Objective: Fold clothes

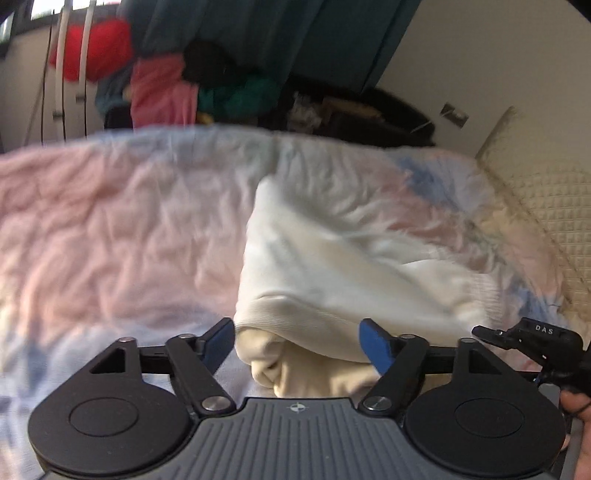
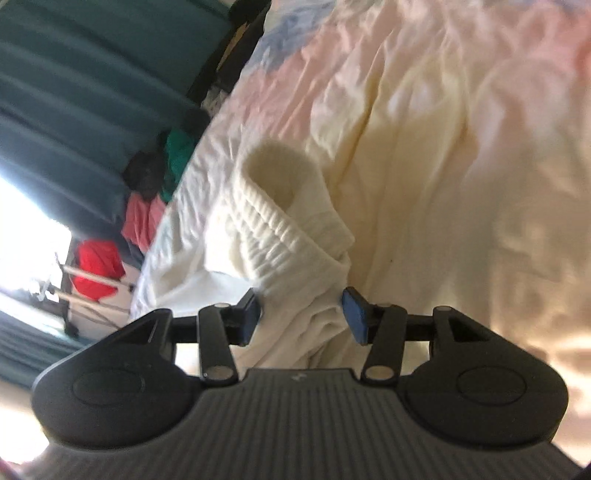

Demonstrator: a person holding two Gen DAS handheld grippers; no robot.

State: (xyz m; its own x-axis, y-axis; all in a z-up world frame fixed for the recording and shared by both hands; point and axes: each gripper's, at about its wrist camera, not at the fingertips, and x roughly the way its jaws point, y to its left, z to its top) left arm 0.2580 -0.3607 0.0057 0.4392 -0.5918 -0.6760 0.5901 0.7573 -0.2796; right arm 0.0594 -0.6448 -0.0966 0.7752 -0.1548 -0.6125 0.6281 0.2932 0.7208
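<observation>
Both tongs angled down, wide, straddling cream garment (image 1: pixel 332 280) unpinched: left tongs (image 1: pixel 297 343), right tongs (image 2: pixel 299 314).

Two wrist cameras, both close over the bed

Each looks forward and down past its own blue pads. The left view sits level; the right is rolled sideways. Both share the cream garment (image 1: pixel 332 266) (image 2: pixel 295 221), pastel bedspread (image 1: pixel 110 206) (image 2: pixel 480 110) and teal curtain (image 1: pixel 258 33) (image 2: pixel 92 74).
</observation>
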